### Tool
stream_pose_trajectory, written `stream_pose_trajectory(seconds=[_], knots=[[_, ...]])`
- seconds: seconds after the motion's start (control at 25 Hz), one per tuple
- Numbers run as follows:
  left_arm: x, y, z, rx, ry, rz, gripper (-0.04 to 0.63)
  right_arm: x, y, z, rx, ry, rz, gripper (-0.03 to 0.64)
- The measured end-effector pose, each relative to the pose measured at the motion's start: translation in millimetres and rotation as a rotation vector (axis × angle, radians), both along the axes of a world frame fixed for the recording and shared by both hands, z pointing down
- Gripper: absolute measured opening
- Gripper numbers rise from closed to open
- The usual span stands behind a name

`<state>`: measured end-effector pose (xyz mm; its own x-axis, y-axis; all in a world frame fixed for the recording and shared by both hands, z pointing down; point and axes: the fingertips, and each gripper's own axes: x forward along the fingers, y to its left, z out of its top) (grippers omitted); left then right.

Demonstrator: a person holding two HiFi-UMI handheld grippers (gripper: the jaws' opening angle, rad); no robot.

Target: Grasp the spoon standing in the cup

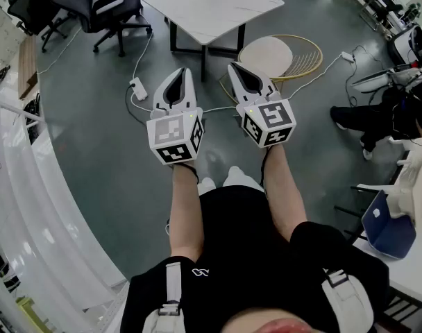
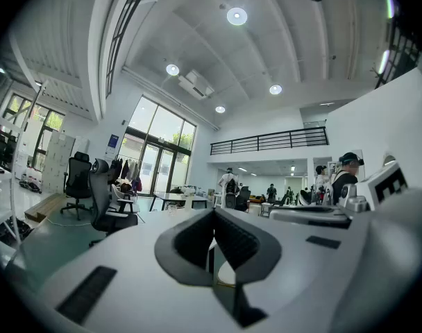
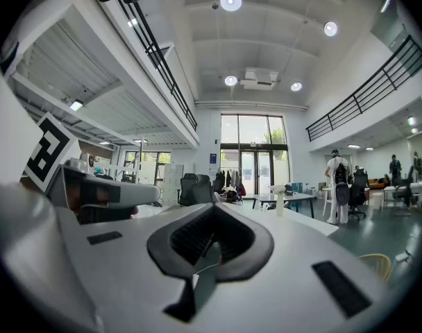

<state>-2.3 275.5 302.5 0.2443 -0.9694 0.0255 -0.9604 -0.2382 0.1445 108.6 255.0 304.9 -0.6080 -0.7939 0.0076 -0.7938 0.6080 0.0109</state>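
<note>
Two grippers are out front, side by side and just apart, held over the grey-green floor (image 1: pixel 93 151) on bare forearms, marker cubes facing up.

On the left gripper (image 1: pixel 182 75) the fingers are brought right together, tips meeting, with nothing between them. In the left gripper view the left gripper (image 2: pixel 212 212) shows the same: dark pads against each other, only open room past them.

The right gripper (image 1: pixel 236 69) matches it, fingers fully closed and holding nothing. In the right gripper view the right gripper (image 3: pixel 212 210) has its pads meeting at the tip, and the other gripper's marker cube sits off to the side.

Both grippers point away from the person and angle slightly toward each other at the tips.

Beyond them stands a white desk (image 1: pixel 218 5) on black legs, with a round wire-rimmed chair (image 1: pixel 266 50) just beside it. A power strip (image 1: pixel 137 86) lies on the floor near the left gripper's tips, white cable trailing off. Black office chairs (image 1: pixel 107 5) stand further back on the left.

Spoon and cup show in none of the views.
</note>
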Motion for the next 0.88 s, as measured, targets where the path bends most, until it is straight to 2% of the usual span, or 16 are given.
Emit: stream_pose_trajectory(seconds=[0.2,0.4,0.88], knots=[[-1,2,0,0.001,0.001,-0.002,0.015,-2,2,-1,0.004,-0.003,-0.009,0.006],[-8,1,3,-0.005,0.006,-0.006,0.015,3,-3,-2,-0.019,-0.086,0.039,0.006],[-28,-3,14,-0.021,0.019,-0.027,0.015,-3,-9,3,-0.028,-0.074,0.046,0.006]])
